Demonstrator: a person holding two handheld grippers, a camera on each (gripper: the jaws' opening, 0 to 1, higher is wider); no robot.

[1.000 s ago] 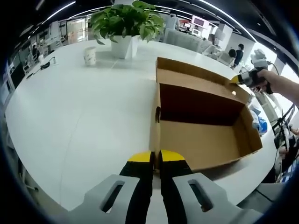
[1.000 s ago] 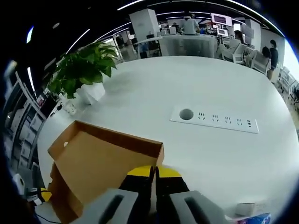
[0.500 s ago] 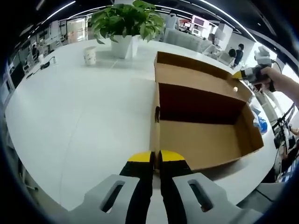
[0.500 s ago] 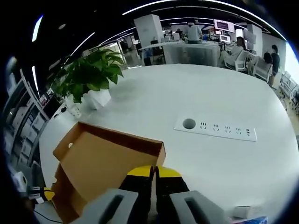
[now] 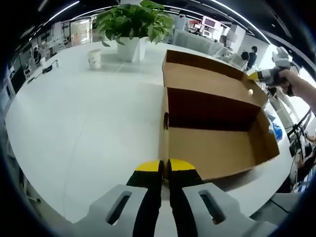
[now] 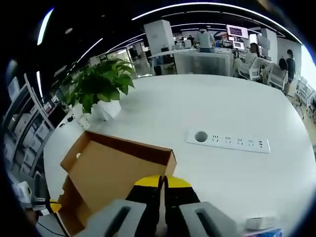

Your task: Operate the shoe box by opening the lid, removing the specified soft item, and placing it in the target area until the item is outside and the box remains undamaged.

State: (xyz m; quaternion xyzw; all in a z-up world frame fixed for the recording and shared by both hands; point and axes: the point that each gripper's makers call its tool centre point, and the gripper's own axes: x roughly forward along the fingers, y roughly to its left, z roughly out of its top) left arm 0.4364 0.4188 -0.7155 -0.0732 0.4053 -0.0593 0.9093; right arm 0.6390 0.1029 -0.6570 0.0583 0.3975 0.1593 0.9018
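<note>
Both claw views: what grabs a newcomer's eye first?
The brown cardboard shoe box lies open on the white table, its inside bare, with the right claw at the raised lid's far corner. Behind it stands a leafy green plant in a white pot.

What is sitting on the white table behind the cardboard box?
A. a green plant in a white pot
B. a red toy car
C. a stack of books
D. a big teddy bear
A: a leafy green plant in a white pot stands on the white table past the far end of the open cardboard box, with a small cup beside it.
</note>
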